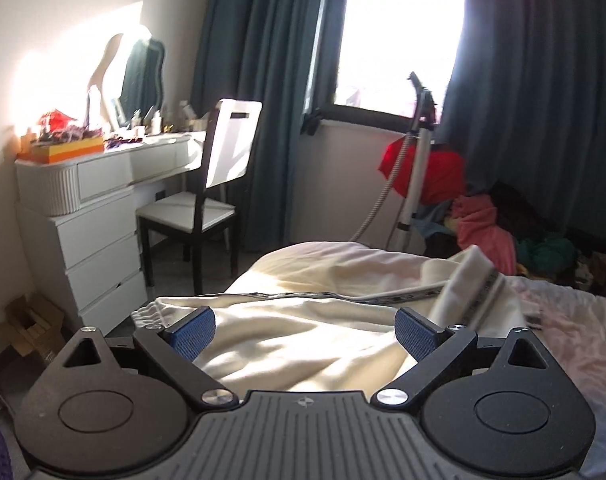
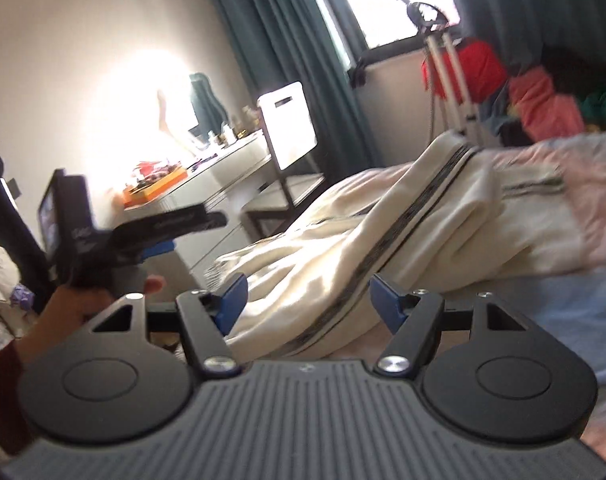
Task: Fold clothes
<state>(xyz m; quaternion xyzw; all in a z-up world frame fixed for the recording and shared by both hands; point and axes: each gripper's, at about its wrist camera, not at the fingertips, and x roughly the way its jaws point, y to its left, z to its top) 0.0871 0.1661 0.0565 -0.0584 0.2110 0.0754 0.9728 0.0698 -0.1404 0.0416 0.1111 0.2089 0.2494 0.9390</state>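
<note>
- A cream garment [image 1: 303, 340] with a dark striped band lay rumpled on a bed [image 1: 563, 352], near its corner, partly sunlit.
- It looked like soft, light knit or fleece: likely to drape, sag and bunch when lifted, not slip. That is a judgement from its folds.
- One banded edge [image 1: 475, 292] stood up in a loose fold at the far right of the left wrist view; the band seemed the firmest place to pinch, at an edge or corner.
- The left gripper [image 1: 305, 332] hovered just over the garment, jaws wide apart, holding nothing.
- The right gripper [image 2: 307, 300] sat low beside the garment's banded side, jaws also apart and empty.
- The right wrist view showed the person's left hand [image 2: 87, 304] around the other gripper's handle.
- Beyond the bed: a pile of red, pink and green clothes [image 1: 483, 224] by a steamer pole [image 1: 415, 176], teal curtains [image 1: 263, 80], a bright window.
- A white dresser [image 1: 103, 232] held a cluttered orange box [image 1: 67, 150], contents unclear; a chair [image 1: 207, 200] stood beside it.
</note>
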